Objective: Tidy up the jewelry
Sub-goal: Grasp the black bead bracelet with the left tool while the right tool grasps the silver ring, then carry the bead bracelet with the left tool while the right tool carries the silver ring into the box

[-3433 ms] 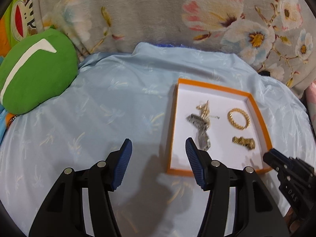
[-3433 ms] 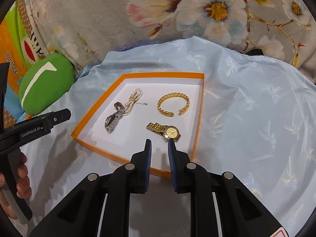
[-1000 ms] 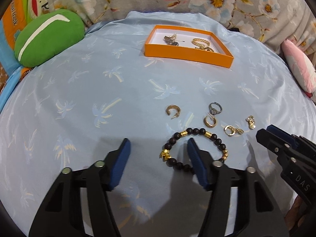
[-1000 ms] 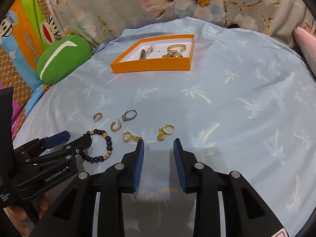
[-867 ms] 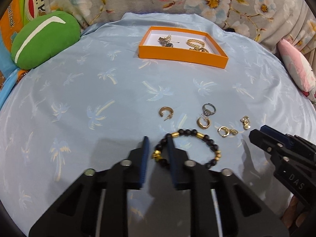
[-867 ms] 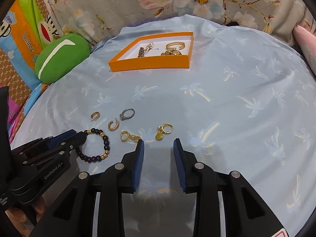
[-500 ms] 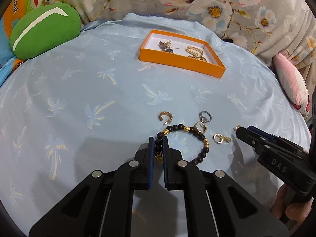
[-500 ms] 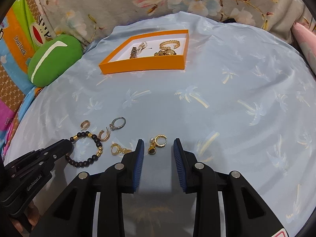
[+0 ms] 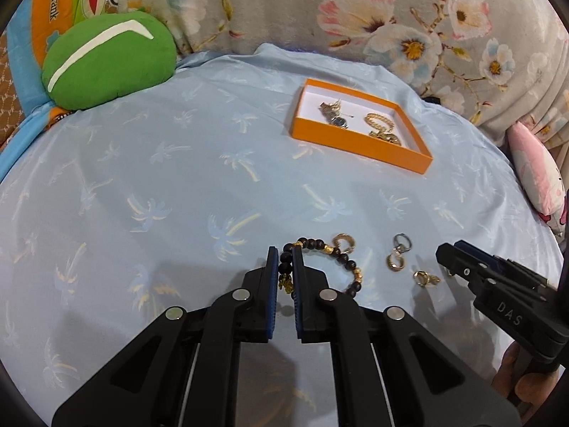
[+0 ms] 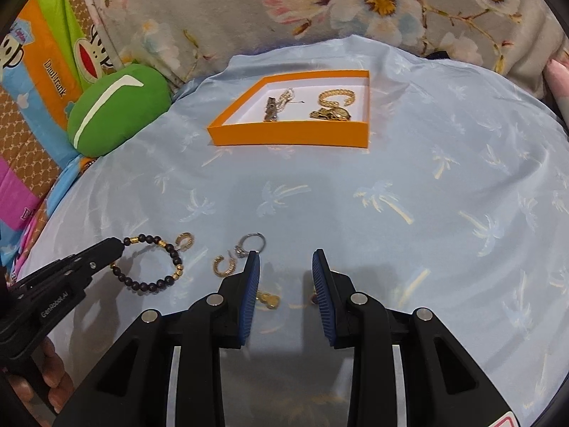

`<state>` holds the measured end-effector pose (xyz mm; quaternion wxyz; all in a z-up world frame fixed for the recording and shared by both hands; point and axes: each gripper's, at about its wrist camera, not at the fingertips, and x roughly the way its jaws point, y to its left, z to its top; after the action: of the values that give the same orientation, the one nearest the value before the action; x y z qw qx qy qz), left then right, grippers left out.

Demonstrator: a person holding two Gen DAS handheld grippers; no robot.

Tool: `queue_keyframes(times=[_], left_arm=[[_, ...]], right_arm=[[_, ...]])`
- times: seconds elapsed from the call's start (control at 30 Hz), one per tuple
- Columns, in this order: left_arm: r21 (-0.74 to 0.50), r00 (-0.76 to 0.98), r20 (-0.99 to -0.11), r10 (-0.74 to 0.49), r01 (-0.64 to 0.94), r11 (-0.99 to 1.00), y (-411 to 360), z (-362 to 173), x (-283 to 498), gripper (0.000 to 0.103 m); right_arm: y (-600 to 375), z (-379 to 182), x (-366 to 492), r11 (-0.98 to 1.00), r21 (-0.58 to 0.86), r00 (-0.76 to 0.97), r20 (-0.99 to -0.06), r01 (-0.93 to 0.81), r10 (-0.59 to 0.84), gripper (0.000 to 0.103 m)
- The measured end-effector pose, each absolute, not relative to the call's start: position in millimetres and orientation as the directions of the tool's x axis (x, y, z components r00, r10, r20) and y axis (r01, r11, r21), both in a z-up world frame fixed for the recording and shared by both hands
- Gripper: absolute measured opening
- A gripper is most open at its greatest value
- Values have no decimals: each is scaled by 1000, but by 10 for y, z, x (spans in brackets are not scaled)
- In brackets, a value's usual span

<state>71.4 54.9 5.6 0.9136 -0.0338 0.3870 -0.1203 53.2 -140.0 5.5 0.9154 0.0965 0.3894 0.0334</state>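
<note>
Now the left gripper (image 9: 285, 273) had its jaws clamped on the black-and-gold beaded bracelet (image 9: 322, 262), destined for the orange cardboard tray (image 9: 359, 145); the right gripper (image 10: 285, 277) hovered part-open, empty.

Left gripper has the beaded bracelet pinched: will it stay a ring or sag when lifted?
Probably sags: the beaded bracelet looks strung from separate beads, gripped only at one side by the left gripper. Round beads might slip between the pads; the free loop may swing.

The left gripper (image 9: 285, 261) and right gripper (image 10: 285, 267) were matte black plastic linkages with round silver screws at the joints and ribbed blue pads (image 10: 249, 286). White lettering marked their sides: "GenRobot.AI" on the left, "DAS" on the right.
</note>
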Motion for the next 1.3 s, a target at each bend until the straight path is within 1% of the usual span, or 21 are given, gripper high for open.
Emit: queue_keyframes(times=[0.03,0.07,0.1,0.17,0.37,0.67,0.73,0.8,1.0,1.07,1.3], left_arm=[[-155,669,-702,-243,188,970,568,36,727,7],[-157,666,-706,-240,183,971,581,14,737,7],[-160,663,-709,-239,179,971,592,-6,745,7],[-164,659,-713,-240,176,971,603,-30,755,7],[-185,649,-717,-253,173,967,626,-66,768,7],[-187,647,-716,-264,186,964,619,-72,763,7],[-191,646,-715,-268,188,963,622,-71,761,7],[-195,645,-714,-272,189,962,628,-71,759,7],[-206,649,-707,-281,191,960,643,-44,750,7],[-222,654,-696,-295,195,955,656,18,753,7],[-201,714,-632,-302,225,953,664,473,886,7]], right_arm=[[-1348,42,565,980,197,689,-711,9,137,28],[-1303,19,605,981,193,680,-720,8,136,25],[-1263,-14,654,982,191,665,-735,14,133,18],[-1235,-60,698,979,204,648,-749,29,137,15],[-1182,-86,754,959,273,640,-750,71,167,15],[-1021,-78,835,977,174,650,-758,122,54,15],[-1032,-79,842,977,178,650,-757,121,57,15],[-1035,-71,835,976,184,653,-755,119,62,11],[-1151,-1,753,970,212,674,-735,123,75,11],[-1235,71,723,965,233,687,-721,123,87,11],[-1543,399,731,964,240,733,-675,117,79,10]])
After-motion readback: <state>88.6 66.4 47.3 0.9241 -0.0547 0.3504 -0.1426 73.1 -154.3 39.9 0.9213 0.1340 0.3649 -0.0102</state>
